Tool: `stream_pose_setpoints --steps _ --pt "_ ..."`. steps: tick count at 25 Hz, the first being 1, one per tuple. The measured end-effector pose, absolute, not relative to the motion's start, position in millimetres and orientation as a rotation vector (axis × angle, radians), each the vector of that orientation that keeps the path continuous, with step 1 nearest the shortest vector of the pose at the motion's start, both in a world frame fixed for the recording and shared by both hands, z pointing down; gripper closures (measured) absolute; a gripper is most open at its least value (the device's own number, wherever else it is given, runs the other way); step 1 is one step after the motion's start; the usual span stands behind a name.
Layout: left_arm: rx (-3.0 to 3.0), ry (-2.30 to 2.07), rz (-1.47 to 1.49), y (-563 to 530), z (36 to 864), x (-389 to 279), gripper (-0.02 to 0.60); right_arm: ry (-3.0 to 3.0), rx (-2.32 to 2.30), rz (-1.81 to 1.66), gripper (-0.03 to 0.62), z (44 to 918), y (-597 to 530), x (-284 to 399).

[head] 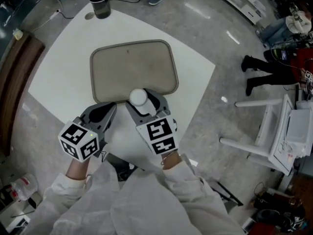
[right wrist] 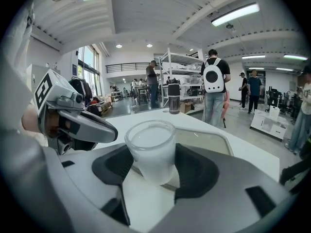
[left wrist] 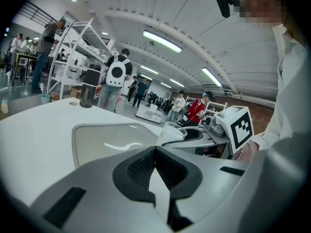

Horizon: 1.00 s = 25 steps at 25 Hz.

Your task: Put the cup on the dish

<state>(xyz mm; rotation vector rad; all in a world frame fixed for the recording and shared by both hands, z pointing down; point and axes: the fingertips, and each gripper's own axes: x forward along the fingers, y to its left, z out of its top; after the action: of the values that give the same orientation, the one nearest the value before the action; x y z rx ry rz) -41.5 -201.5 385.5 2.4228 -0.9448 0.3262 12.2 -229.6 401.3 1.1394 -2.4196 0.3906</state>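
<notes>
A translucent white cup [head: 138, 97] stands upright between the jaws of my right gripper [head: 144, 102], which is shut on it. From the head view the cup sits at the near rim of the beige tray-like dish [head: 131, 65], which lies flat on the white table. The right gripper view shows the cup [right wrist: 151, 149] pinched by the dark pads of the right gripper [right wrist: 151, 165], with the dish [right wrist: 216, 142] just beyond. My left gripper [head: 110, 109] is beside it on the left, shut and empty. Its view has the left gripper [left wrist: 155, 153], dish [left wrist: 104, 140] and cup [left wrist: 171, 130].
A dark tumbler [head: 101, 1] stands at the table's far edge, beyond the dish. A white rack [head: 276, 131] is on the floor to the right. Several people stand in the room behind the table. The table's near edge is just under my grippers.
</notes>
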Motion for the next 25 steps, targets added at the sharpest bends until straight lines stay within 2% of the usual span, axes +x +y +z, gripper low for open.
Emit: stream_pose_setpoints --steps 11,25 --pt "2.463 -0.871 0.339 -274 394 -48 0.572 -2.394 1.209 0.363 0.321 400 -302 1" --pt "2.41 -0.81 0.355 -310 431 -47 0.572 -2.339 1.207 0.446 0.321 450 -347 -4"
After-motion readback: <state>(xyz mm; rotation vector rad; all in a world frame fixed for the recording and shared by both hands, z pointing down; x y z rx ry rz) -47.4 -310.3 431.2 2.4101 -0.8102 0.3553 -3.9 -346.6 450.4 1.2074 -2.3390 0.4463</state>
